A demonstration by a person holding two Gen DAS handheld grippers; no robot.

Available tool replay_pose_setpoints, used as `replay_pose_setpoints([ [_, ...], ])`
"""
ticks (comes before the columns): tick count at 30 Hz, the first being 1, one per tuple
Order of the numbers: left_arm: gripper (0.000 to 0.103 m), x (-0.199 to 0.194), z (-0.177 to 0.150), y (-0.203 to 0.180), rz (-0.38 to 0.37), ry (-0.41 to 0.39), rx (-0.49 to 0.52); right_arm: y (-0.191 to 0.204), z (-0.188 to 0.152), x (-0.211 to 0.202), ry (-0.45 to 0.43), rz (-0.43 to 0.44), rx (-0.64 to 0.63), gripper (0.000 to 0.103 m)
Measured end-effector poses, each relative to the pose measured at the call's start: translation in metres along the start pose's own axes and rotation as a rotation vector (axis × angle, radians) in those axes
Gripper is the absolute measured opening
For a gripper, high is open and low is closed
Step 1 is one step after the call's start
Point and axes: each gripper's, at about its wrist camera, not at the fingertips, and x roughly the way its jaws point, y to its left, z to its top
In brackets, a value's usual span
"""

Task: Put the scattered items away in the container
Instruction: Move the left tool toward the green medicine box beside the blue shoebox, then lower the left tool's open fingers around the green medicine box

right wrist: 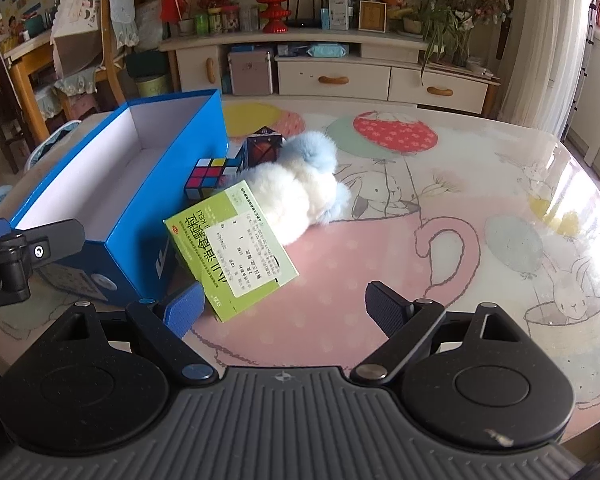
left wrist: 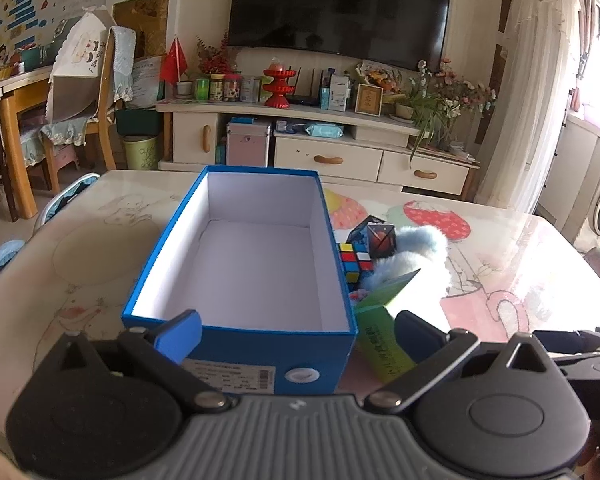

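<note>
A blue box (left wrist: 320, 344) (right wrist: 140, 216) with a white, bare inside stands open on the table. To its right lie a green medicine carton (right wrist: 236, 252) (left wrist: 380, 340), a colour cube (right wrist: 210, 178) (left wrist: 354, 262), a dark puzzle cube (right wrist: 265, 146) (left wrist: 380, 240) and a fluffy white and blue plush toy (right wrist: 300, 188) (left wrist: 416, 256). My left gripper (left wrist: 296, 336) is open just in front of the box's near end wall. My right gripper (right wrist: 284, 308) is open, low over the table, its left fingertip by the carton's near corner. Neither holds anything.
The table (right wrist: 440, 240) has a glossy cartoon-print cover, with free surface right of the toys. A chair (left wrist: 88, 92) stands at far left. A TV cabinet (left wrist: 320, 148) with jars and plants lines the back wall. The left gripper's body (right wrist: 8, 264) shows at the right wrist view's left edge.
</note>
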Motion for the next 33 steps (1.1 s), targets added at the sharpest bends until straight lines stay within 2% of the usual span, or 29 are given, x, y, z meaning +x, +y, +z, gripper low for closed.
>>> replay_pose_setpoints([
  [9,0.103,-0.001,0.000,-0.006,-0.004,-0.010,0.004,-0.010,0.000,0.000,-0.032,0.001,0.028,0.103],
  [18,0.103,0.001,-0.002,-0.010,-0.001,-0.009,0.010,-0.018,-0.001,0.004,-0.028,0.007,0.048,0.103],
  [33,0.103,0.004,-0.006,-0.018,0.003,-0.002,0.038,-0.036,-0.002,0.008,-0.018,0.115,0.087,0.103],
])
